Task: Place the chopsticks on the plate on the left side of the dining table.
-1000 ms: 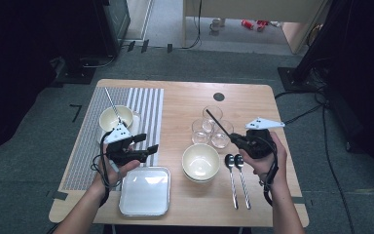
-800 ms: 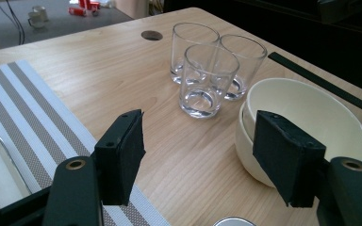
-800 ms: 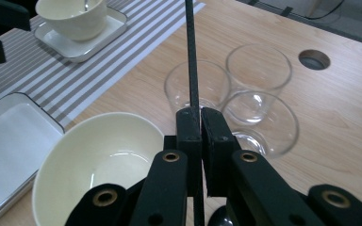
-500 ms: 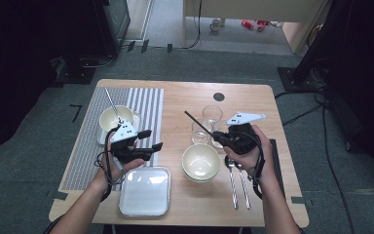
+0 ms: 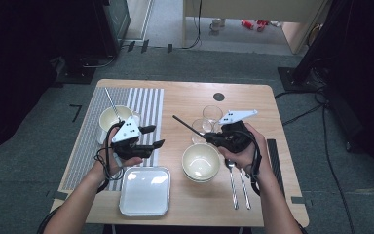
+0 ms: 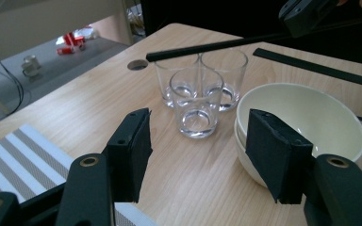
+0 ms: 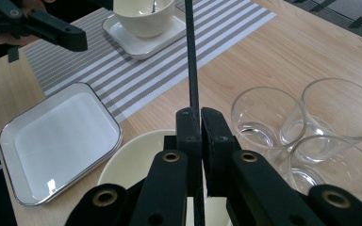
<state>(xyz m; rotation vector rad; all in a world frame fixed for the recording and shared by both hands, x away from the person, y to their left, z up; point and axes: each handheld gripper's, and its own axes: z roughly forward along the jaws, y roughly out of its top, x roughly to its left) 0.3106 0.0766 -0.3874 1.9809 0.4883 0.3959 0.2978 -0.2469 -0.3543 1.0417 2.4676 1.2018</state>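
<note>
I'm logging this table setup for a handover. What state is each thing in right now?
Right tool: shut on the black chopstick, held above the table.
Left tool: open, nothing between the jaws, which have just been closing.
Three glasses: upright, empty, clustered.
Cream bowls: stacked, top one empty.
White square plate: empty, flat.
Cup: upright on its saucer, utensil inside.
Two spoons: lying side by side.
</note>
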